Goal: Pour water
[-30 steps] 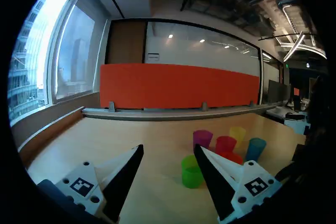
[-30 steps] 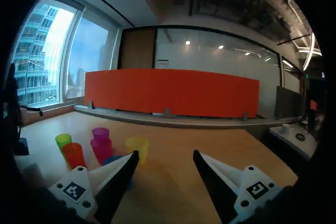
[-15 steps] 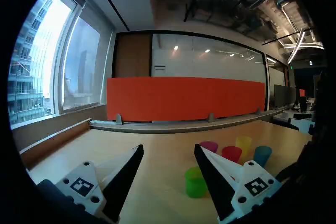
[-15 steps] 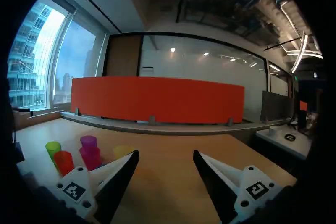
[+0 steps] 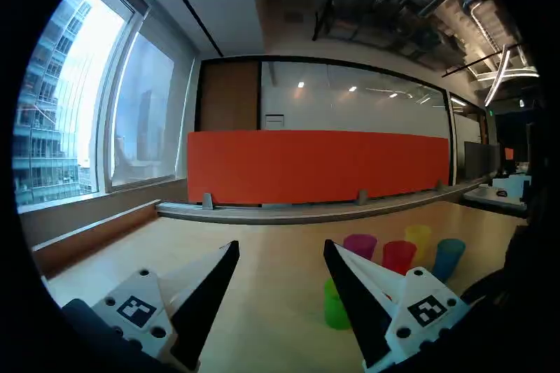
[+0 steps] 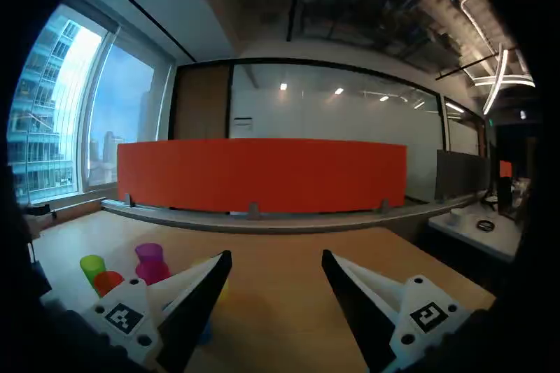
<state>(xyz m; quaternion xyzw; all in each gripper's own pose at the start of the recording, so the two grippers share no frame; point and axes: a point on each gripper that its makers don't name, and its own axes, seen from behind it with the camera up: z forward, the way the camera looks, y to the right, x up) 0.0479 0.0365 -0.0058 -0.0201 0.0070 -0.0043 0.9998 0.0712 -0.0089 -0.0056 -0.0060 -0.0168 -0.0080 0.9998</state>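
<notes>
The green cup (image 5: pixel 334 306) stands on the wooden desk (image 5: pixel 280 317), partly hidden by a finger of your left gripper (image 5: pixel 280 243). The magenta cup (image 5: pixel 360 245), red cup (image 5: pixel 399 255), yellow cup (image 5: pixel 418 236) and blue cup (image 5: pixel 449 257) group just beyond it. Your left gripper and right gripper (image 6: pixel 276 254) both gape wide, empty. An orange partition (image 5: pixel 315 166) backs the desk, and tall windows (image 5: pixel 70 128) line the left.

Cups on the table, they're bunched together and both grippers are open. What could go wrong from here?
1. The green cup, magenta cup and red cup stand close together, so closing on one could tip a neighbour.
2. The green cup sits partly behind a finger of the left gripper; pushing forward might clip it.
3. In the right gripper view the cups lie off to one side of the right gripper, so its approach may be hard to judge.
</notes>
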